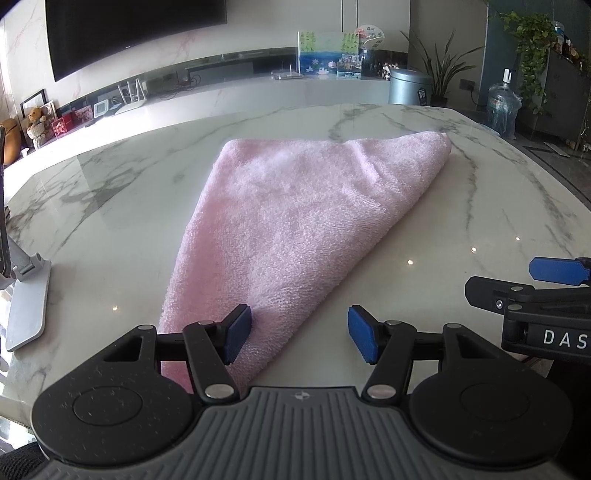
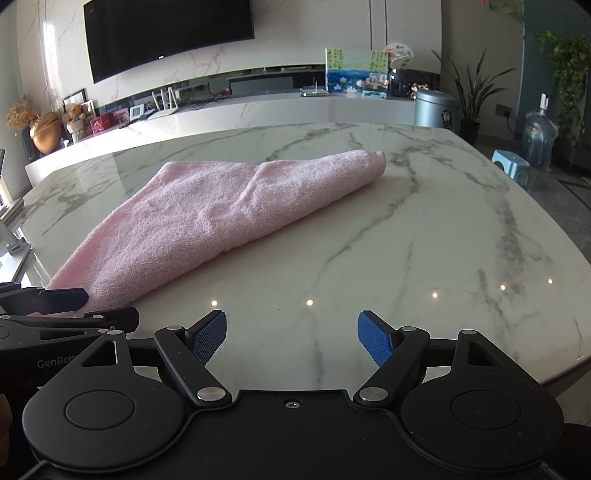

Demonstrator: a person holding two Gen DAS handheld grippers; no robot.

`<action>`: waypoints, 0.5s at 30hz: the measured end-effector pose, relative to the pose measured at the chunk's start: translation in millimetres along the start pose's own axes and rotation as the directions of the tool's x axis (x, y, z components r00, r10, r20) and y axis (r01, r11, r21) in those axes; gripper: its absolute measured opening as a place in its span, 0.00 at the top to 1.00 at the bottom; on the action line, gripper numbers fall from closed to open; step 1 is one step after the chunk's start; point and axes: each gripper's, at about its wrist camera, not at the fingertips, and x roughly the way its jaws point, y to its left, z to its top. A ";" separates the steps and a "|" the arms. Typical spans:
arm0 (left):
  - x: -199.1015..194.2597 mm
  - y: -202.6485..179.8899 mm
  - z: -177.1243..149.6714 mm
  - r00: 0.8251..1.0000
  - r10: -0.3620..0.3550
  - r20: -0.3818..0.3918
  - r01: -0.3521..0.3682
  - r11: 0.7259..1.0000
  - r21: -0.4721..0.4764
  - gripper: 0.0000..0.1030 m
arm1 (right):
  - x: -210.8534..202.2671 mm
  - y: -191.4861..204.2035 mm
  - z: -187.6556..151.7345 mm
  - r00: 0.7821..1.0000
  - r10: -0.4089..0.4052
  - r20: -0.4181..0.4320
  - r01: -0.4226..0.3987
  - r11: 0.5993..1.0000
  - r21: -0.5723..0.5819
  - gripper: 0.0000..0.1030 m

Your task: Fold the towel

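Note:
A pink towel (image 1: 291, 221) lies folded into a triangle on the white marble table (image 1: 461, 229). Its near corner reaches between the jaws of my left gripper (image 1: 300, 334), which is open just above it with nothing held. My right gripper (image 2: 291, 338) is open and empty over bare marble, to the right of the towel (image 2: 207, 214). The right gripper also shows at the right edge of the left wrist view (image 1: 535, 295). The left gripper shows at the left edge of the right wrist view (image 2: 48, 306), at the towel's near corner.
A grey metal stand (image 1: 26, 295) sits at the table's left edge. Beyond the table is a long white counter (image 2: 258, 107) with clutter, a wall TV (image 2: 166, 33), a grey bin (image 2: 436, 107), plants, a water jug (image 2: 539, 140) and a blue stool (image 2: 511, 160).

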 end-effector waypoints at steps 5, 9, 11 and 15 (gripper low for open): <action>1.2 -2.5 -1.0 1.000 -0.011 -0.010 0.011 1.000 0.014 0.34 | 2.8 -0.3 0.9 1.000 0.001 -0.012 -0.001 1.000 0.001 0.26; 2.0 -5.1 -1.9 1.000 -0.004 -0.012 0.004 1.000 0.026 0.34 | 3.8 0.1 0.3 1.000 0.003 -0.020 -0.003 1.000 0.003 0.26; 1.7 -3.6 -0.9 1.000 -0.003 -0.013 0.003 1.000 0.026 0.33 | 4.8 0.4 0.0 1.000 0.004 -0.027 -0.004 1.000 0.003 0.26; 2.5 -4.9 -1.1 1.000 0.000 -0.017 0.000 0.999 0.034 0.27 | 7.0 1.1 -0.6 0.999 0.004 -0.042 -0.004 1.000 0.006 0.26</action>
